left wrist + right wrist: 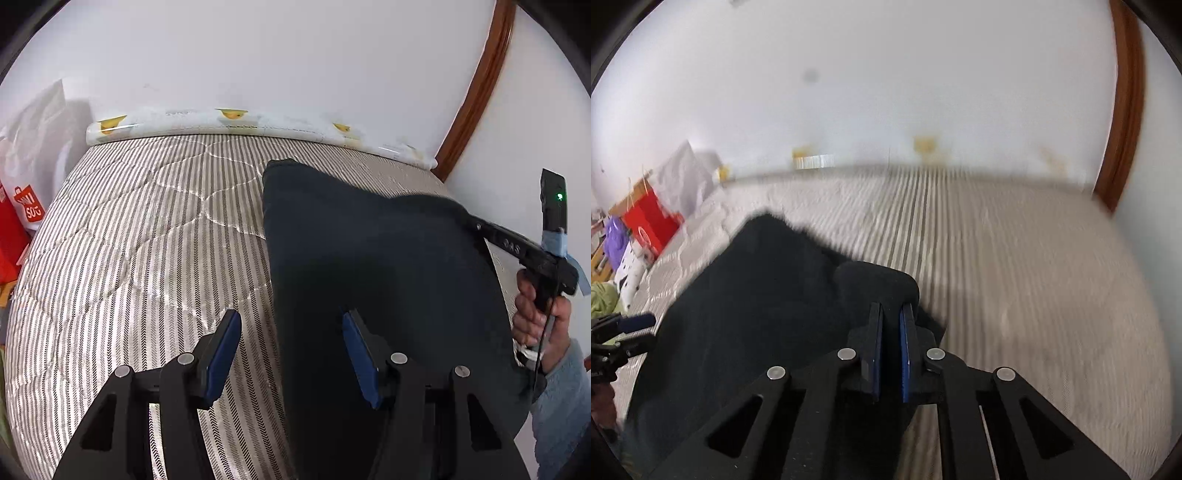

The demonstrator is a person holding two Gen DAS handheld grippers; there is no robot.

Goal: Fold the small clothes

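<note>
Dark garment (pixel 369 266) lies on our striped mattress (pixel 140 236); our right gripper (pixel 891 314) is clamped on its far corner, ready to carry a fold, while our left gripper (pixel 291 325) straddles its near edge, jaws apart

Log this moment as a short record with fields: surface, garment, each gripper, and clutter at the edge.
surface: striped quilted mattress, against a white wall
garment: dark garment, one edge lifted off the mattress
left gripper: open, one finger over the garment's edge, gripping nothing
right gripper: shut on the dark garment, a fold pinched between its pads
clutter: red bag and white bag at the mattress's far left
</note>
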